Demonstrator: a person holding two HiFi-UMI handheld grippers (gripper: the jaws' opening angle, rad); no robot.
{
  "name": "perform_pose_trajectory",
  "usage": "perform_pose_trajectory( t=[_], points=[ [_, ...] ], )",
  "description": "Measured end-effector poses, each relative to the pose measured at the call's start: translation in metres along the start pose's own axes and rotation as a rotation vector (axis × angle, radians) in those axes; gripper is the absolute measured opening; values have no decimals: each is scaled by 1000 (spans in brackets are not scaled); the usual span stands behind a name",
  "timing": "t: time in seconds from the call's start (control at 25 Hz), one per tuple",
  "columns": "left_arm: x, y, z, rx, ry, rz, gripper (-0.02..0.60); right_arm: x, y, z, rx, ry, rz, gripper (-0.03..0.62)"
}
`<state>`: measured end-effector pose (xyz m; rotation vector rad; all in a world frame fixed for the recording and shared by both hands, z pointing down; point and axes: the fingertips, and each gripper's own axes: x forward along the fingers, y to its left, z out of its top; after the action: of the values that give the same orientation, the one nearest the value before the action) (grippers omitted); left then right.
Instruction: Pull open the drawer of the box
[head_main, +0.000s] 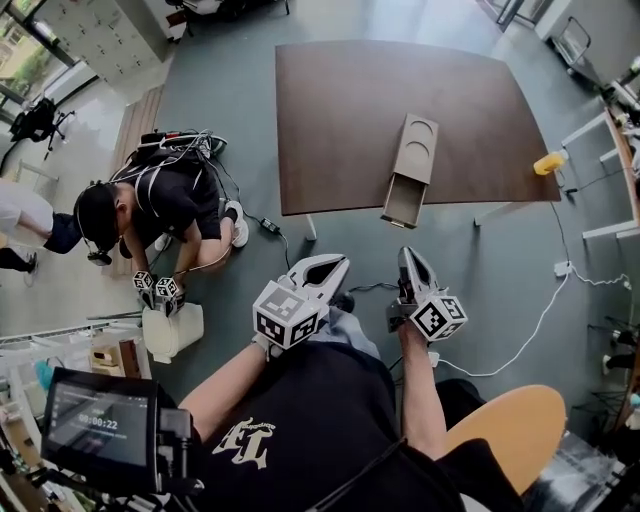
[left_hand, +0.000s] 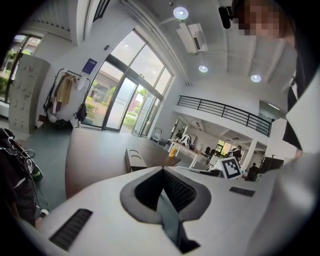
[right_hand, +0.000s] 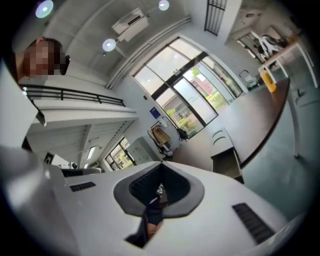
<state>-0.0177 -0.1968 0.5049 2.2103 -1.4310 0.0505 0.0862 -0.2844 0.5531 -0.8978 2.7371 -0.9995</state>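
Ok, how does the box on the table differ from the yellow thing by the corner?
The box is tan, long and flat; the yellow container is small and bright. The box lies at the table's front edge with its drawer pulled out past that edge; the yellow container sits at the right corner. Both rest on the table.

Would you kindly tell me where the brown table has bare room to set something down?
The table is bare across its whole left half, from the left edge to the wooden box. A narrower free patch lies between the box and the yellow cup at the right edge. It is tightest at the near edge, where the open drawer sticks out.
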Motion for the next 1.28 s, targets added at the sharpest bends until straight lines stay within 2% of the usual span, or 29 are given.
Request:
perform_pose_trajectory(
  t=[0.16,0.24,0.48,0.8,1.08,1.28],
  points=[
    [-29,-6,3,-7,-12,-33,6,-5,55,-6,-197,62,35,-12],
    [-36,-11,5,-4,-14,-56,6,-8,69,-3,-279,79,36,-12],
    [-44,-18,-2,16,8,-98,6,-18,97,-1,-429,97,42,-12],
    [-142,9,-14,45,25,-181,6,-24,210,-57,-465,72,-7,-12],
    [-184,7,-48,58,41,-262,6,-56,251,-102,-486,50,-81,-12],
    [-197,0,-47,68,34,-304,6,-66,271,-102,-500,24,-112,-12]
  ],
)
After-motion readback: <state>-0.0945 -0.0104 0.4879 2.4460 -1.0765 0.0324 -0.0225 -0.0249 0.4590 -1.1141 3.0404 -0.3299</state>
